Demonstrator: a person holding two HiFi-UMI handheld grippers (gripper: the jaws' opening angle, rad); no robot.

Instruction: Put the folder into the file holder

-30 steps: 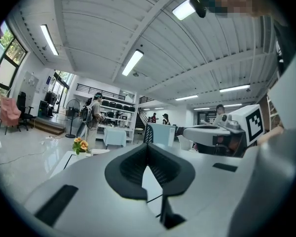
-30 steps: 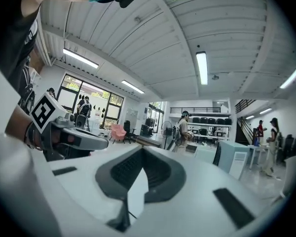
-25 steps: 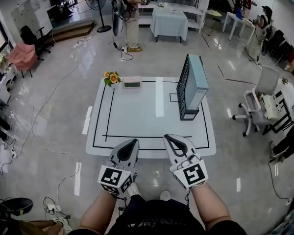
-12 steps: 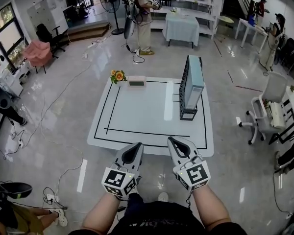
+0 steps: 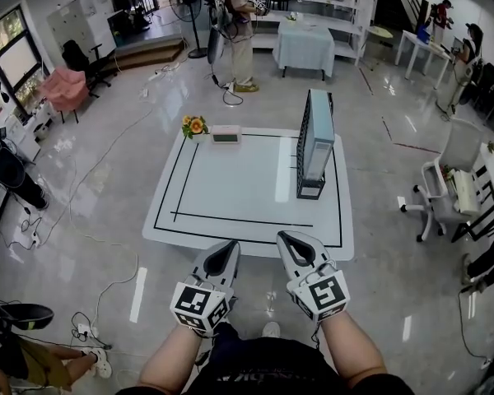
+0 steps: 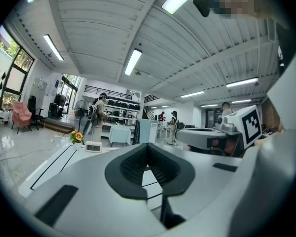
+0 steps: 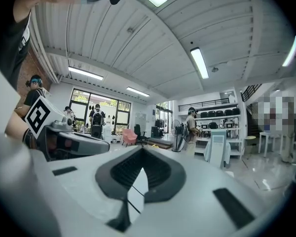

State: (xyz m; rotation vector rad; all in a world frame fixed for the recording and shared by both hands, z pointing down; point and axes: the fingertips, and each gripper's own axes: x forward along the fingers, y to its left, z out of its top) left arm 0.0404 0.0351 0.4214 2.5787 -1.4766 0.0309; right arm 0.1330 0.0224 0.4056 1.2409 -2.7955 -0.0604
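While both tools hang short of the near table edge, note their state first: the left gripper [image 5: 224,252] has its jaws fully together with nothing between them, and the right gripper [image 5: 290,243] is the same, closed and empty. The marker cube on each carries only a black-and-white square pattern, no readable text.

Ahead of you lies the low white rectangular table [image 5: 230,196], marked with a black outline. The light blue, flat rectangular folder [image 5: 319,138] stands upright on its edge at the table's far right part, against the black wire-mesh file holder [image 5: 301,151]. It appears to sit inside that holder already, though this cannot be confirmed. Its long axis runs from near to far, away from you. It lies ahead and to the right of both grippers, well apart from each. The right gripper is the nearer one, so any check or correction falls to that hand.

At the far left corner stand a small bunch of orange and yellow flowers [image 5: 194,126] and a white digital clock [image 5: 226,135]; the clock's display is too small to read.
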